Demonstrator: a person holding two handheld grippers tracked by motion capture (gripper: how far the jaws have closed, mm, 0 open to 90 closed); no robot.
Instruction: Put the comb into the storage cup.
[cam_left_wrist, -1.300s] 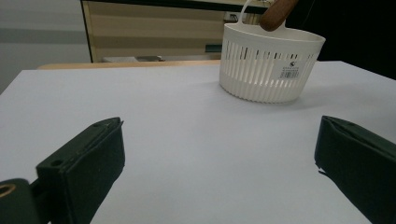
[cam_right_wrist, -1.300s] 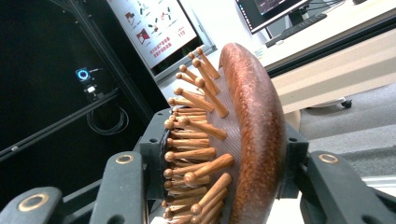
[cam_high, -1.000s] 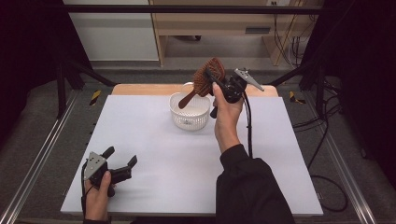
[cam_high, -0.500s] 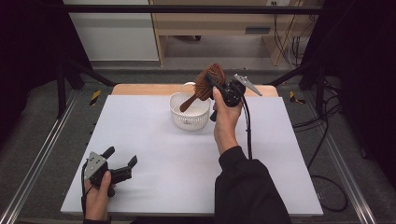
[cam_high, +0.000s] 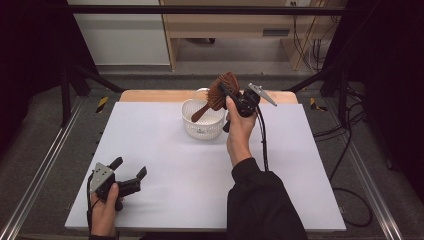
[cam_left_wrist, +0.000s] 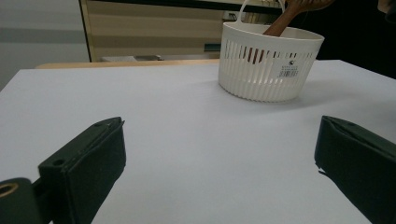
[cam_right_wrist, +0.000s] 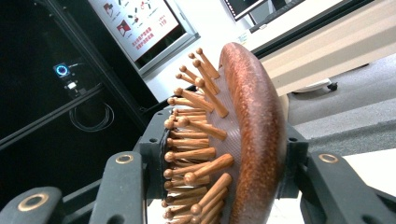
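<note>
A brown wooden hairbrush (cam_high: 220, 93) hangs tilted over a white slotted basket (cam_high: 202, 125) at the back middle of the table, its handle reaching down into the basket. My right gripper (cam_high: 227, 94) is shut on the brush head; up close the brush (cam_right_wrist: 243, 140) sits between the jaws with its wooden pins pointing left. My left gripper (cam_high: 131, 172) rests open near the table's front left corner, nothing between its jaws. From there the basket (cam_left_wrist: 268, 63) stands ahead with the brush handle (cam_left_wrist: 280, 23) sticking out of it.
The white table top (cam_high: 165, 165) spreads between the two grippers. A wooden strip (cam_high: 150, 95) runs along the table's back edge. A black cable (cam_high: 262, 145) trails from the right gripper over the forearm. Metal rails flank the table.
The right gripper has shifted slightly with the brush, tilting the handle lower into the basket. The left gripper has not moved.
</note>
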